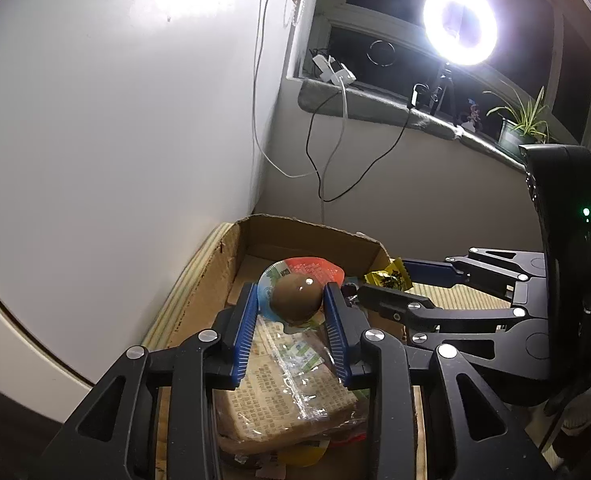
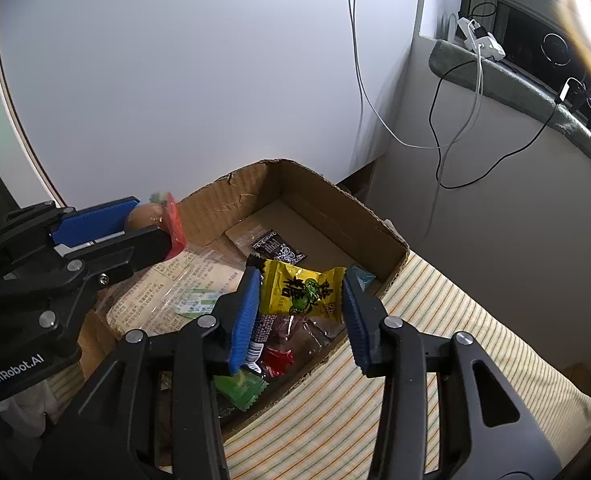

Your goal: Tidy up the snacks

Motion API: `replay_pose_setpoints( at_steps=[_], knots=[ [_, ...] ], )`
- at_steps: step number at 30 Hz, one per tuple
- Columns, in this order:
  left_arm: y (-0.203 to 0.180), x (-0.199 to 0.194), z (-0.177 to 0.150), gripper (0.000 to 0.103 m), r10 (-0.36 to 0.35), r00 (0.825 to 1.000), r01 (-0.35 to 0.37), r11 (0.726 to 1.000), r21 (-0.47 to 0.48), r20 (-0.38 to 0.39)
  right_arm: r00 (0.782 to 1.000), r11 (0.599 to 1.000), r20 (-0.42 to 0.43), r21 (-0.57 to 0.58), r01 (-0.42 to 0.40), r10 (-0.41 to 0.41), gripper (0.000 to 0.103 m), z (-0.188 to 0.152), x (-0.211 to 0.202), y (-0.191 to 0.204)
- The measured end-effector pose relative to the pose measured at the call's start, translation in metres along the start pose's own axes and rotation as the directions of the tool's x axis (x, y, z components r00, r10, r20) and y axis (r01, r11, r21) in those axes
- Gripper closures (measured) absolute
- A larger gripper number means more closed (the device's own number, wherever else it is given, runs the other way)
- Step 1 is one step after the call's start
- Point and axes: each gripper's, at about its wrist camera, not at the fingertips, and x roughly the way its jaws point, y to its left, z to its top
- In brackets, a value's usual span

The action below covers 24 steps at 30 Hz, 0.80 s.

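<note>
An open cardboard box (image 1: 315,226) (image 2: 335,196) holds several snack packets. My left gripper (image 1: 291,312) (image 2: 153,220) is shut on a jelly cup (image 1: 295,300) (image 2: 147,216) with a brown dome and a red and green lid. It holds the cup above a large printed clear-wrapped packet (image 1: 287,400) (image 2: 183,280). My right gripper (image 2: 301,308) (image 1: 381,278) stands open over the box's right side. A yellow packet (image 2: 301,290) (image 1: 389,276) lies flat between its blue pads, uncrumpled. Under it are a red packet (image 2: 279,360) and a green packet (image 2: 241,390).
A small black packet (image 2: 277,248) lies on the box floor toward the back. The box rests on a striped cloth (image 2: 435,320) beside a wooden board (image 1: 187,280) and a white wall. A windowsill behind carries cables, a ring light (image 1: 459,22) and a plant (image 1: 523,120).
</note>
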Motion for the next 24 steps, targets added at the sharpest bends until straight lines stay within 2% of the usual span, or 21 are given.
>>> replay_pose_setpoints(
  at_steps=[2,6,8,12,13,16,19,24],
  knots=[
    [0.002,0.000,0.001,0.071,0.004,1.000,-0.004,1.000,-0.002,0.000,1.000,1.000,-0.002,0.000,-0.001,0.001,0.059,0.000,0.001,0.000],
    [0.003,0.000,0.002,0.068,0.008,1.000,-0.008,1.000,0.002,0.001,1.000,1.000,0.011,-0.001,0.005,-0.005,0.043,0.000,-0.001,0.000],
    [0.004,-0.001,0.001,0.060,0.011,1.000,-0.011,1.000,0.003,0.004,1.000,1.000,0.014,-0.001,-0.001,0.001,0.043,0.000,-0.002,-0.001],
    [0.004,-0.004,0.001,0.053,0.021,1.000,-0.021,1.000,0.002,0.008,1.000,1.000,0.007,-0.014,0.013,-0.013,0.041,-0.001,-0.002,-0.001],
    [0.004,-0.005,0.002,0.051,0.022,1.000,-0.022,1.000,0.001,0.010,1.000,1.000,0.007,-0.014,0.014,-0.013,0.031,-0.002,-0.002,-0.001],
    [0.002,-0.009,0.001,0.047,0.029,0.999,-0.029,1.000,0.007,0.015,0.999,1.000,0.027,-0.009,0.019,-0.019,0.021,-0.005,-0.007,-0.002],
    [0.001,-0.011,0.000,0.036,0.042,0.999,-0.042,0.999,0.008,0.015,0.999,1.000,0.032,-0.004,0.025,-0.025,0.020,-0.008,-0.012,-0.003],
    [-0.002,-0.017,-0.002,0.035,0.059,0.998,-0.059,0.998,0.007,0.018,0.999,0.999,0.030,0.004,0.037,-0.037,0.020,-0.016,-0.022,-0.004]
  ],
)
